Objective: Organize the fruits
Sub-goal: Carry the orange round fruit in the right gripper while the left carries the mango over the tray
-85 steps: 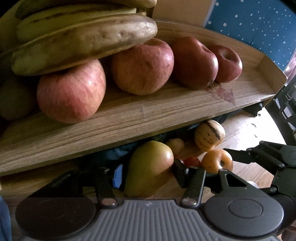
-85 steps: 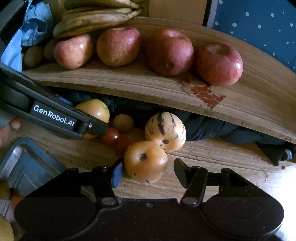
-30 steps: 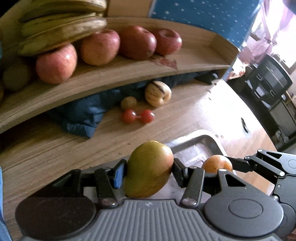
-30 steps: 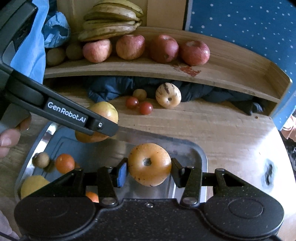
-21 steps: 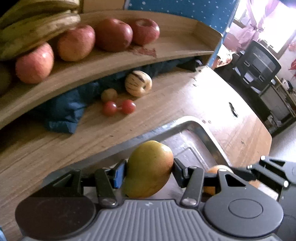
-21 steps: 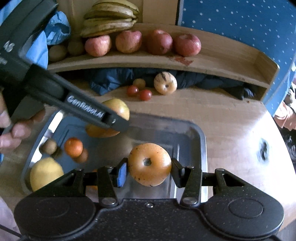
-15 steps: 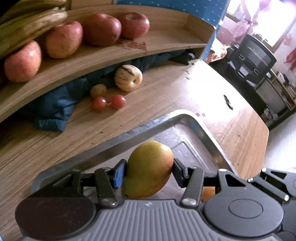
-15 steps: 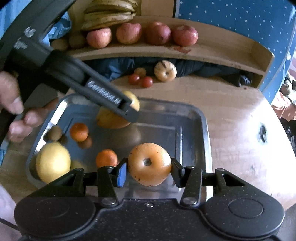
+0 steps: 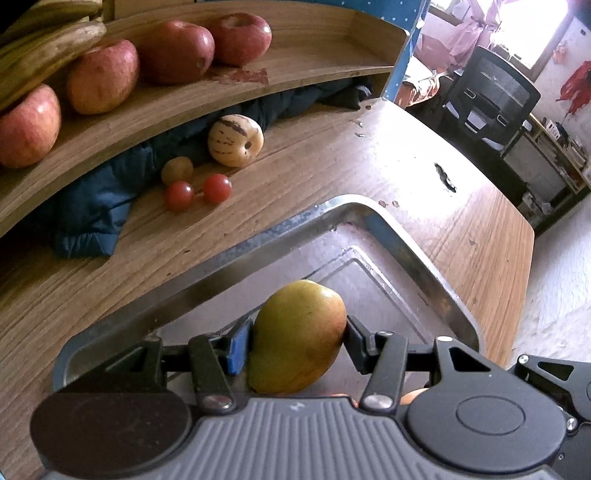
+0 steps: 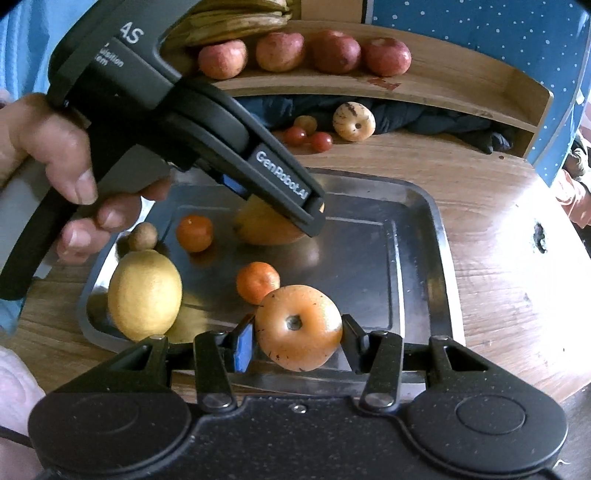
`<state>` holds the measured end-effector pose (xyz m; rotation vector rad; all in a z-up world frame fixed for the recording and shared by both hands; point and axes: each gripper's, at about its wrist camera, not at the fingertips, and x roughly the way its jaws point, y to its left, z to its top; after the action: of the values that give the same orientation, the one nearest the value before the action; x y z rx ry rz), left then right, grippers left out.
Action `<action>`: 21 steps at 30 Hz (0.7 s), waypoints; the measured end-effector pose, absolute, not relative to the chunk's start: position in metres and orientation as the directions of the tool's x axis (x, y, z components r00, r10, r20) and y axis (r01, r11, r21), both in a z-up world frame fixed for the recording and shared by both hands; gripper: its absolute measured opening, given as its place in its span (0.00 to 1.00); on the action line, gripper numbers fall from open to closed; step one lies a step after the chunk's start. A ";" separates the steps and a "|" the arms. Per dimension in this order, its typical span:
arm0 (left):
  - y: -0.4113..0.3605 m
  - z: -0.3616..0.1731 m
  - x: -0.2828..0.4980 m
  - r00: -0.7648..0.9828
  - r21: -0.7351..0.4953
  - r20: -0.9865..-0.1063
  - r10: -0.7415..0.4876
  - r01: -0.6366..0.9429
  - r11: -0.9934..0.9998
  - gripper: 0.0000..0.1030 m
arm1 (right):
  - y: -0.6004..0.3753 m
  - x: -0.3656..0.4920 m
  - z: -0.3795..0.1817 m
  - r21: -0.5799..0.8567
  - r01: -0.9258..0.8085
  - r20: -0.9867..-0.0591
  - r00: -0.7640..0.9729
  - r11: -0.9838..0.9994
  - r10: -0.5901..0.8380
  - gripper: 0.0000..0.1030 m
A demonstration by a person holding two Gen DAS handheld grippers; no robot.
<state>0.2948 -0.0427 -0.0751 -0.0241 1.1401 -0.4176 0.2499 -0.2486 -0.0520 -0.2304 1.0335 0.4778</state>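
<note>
My left gripper [image 9: 295, 341] is shut on a green-yellow mango [image 9: 297, 334] and hangs over the metal tray [image 9: 413, 254]. From the right wrist view the same mango [image 10: 264, 230] is low over the tray's middle, half hidden by the left gripper's black body [image 10: 207, 122]. My right gripper [image 10: 298, 336] is shut on a round orange fruit [image 10: 298, 326] above the tray's near edge [image 10: 325, 386]. In the tray lie a yellow lemon [image 10: 144, 293], two small orange fruits [image 10: 194, 232] [image 10: 257, 282] and a brown kiwi-like fruit [image 10: 143, 236].
On the wooden table [image 9: 369, 162] behind the tray lie a striped pale melon [image 9: 235, 139], two cherry tomatoes [image 9: 197, 192] and a small brown fruit [image 9: 177, 169]. A curved wooden shelf [image 10: 461, 85] holds several red apples [image 10: 336, 50] and bananas [image 10: 229, 26]. Dark cloth [image 9: 92, 210] lies under it.
Both grippers have come back from the shelf over the tray with their fruit. The left gripper has rolled and sunk a little toward the tray's floor; the right has drawn back to the near edge.
</note>
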 end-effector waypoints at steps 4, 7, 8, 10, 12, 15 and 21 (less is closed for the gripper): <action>-0.042 -0.076 0.292 0.351 -0.225 -0.876 -0.329 0.306 0.925 0.56 | -0.245 0.246 -0.052 0.042 -0.491 -0.864 0.419 0.870 0.278 0.48; -0.042 -0.076 0.290 0.356 -0.222 -0.876 -0.327 0.306 0.926 0.56 | -0.243 0.244 -0.053 0.047 -0.496 -0.865 0.415 0.867 0.284 0.48; -0.042 -0.076 0.290 0.357 -0.220 -0.875 -0.326 0.306 0.926 0.56 | -0.243 0.244 -0.053 0.049 -0.497 -0.865 0.413 0.866 0.286 0.48; -0.042 -0.076 0.290 0.361 -0.217 -0.875 -0.324 0.305 0.927 0.56 | -0.242 0.244 -0.053 0.052 -0.502 -0.865 0.409 0.863 0.290 0.48; -0.042 -0.076 0.289 0.362 -0.216 -0.875 -0.322 0.304 0.928 0.56 | -0.241 0.243 -0.053 0.055 -0.509 -0.866 0.404 0.859 0.295 0.48; -0.043 -0.076 0.288 0.366 -0.214 -0.874 -0.320 0.301 0.929 0.56 | -0.240 0.243 -0.054 0.059 -0.518 -0.866 0.398 0.853 0.301 0.48; -0.042 -0.075 0.287 0.366 -0.211 -0.876 -0.314 0.296 0.932 0.56 | -0.239 0.243 -0.055 0.068 -0.529 -0.868 0.387 0.846 0.312 0.49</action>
<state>0.2868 -0.0422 -0.0751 -0.0186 1.1299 -0.3919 0.2426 -0.2386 -0.0550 -0.2347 1.0443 0.5416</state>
